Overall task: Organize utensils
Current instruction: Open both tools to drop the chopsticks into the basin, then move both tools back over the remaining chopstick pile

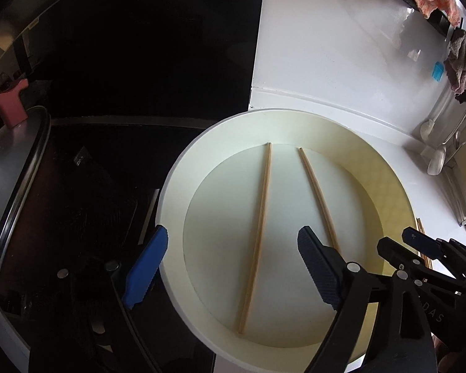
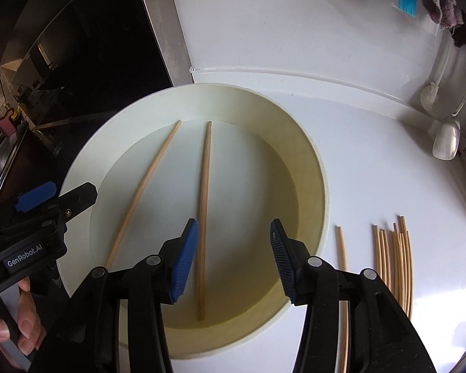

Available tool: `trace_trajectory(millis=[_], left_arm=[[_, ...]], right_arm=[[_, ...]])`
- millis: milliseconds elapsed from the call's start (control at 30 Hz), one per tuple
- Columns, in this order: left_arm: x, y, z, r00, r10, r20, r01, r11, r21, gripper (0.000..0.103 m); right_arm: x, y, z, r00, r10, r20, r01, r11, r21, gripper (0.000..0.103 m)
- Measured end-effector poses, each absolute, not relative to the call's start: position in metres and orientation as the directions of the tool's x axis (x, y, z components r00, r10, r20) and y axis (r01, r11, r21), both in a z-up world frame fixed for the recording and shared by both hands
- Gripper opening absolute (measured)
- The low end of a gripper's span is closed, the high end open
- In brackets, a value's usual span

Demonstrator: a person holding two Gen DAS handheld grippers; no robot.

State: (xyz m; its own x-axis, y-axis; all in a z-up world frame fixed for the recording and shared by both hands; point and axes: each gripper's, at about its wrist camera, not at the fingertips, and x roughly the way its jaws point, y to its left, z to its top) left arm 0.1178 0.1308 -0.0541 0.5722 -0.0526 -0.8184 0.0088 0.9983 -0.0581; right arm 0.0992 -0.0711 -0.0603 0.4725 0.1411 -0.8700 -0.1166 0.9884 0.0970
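On the white surface sits a big cream round tray holding two thin pale wooden chopsticks, with a loose bundle of chopsticks just beside it on the right. They look light, stiff and slick, so pinch mid-shaft, squarely. Your right hand-held gripper and left hand-held gripper both hover wide open, holding nothing.

Loose chopsticks: near ends hidden behind right hand-held gripper. Pot lid cut by frame edge. Stove area too dark.
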Motion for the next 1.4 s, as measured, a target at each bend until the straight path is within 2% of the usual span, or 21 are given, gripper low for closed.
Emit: trace_trajectory(millis=[200, 500, 1400], left_arm=[[0.095, 0.124, -0.041, 0.592, -0.045, -0.805, 0.009, 0.999, -0.049, 0.091], [0.060, 0.097, -0.022, 0.617, -0.062, -0.785, 0.031, 0.998, -0.054, 0.095], [-0.010, -0.067, -0.020, 0.582, -0.140, -0.801, 0.169, 0.984, -0.049, 0.095]], right_arm=[[0.072, -0.081, -0.047, 0.507, 0.135, -0.851, -0.106, 0.990, 0.093, 0.055], [0.031, -0.116, -0.029, 0.543, 0.107, -0.833, -0.075, 0.994, 0.079, 0.063], [-0.061, -0.287, -0.028, 0.548, 0.007, -0.836, 0.079, 0.995, 0.060, 0.065]])
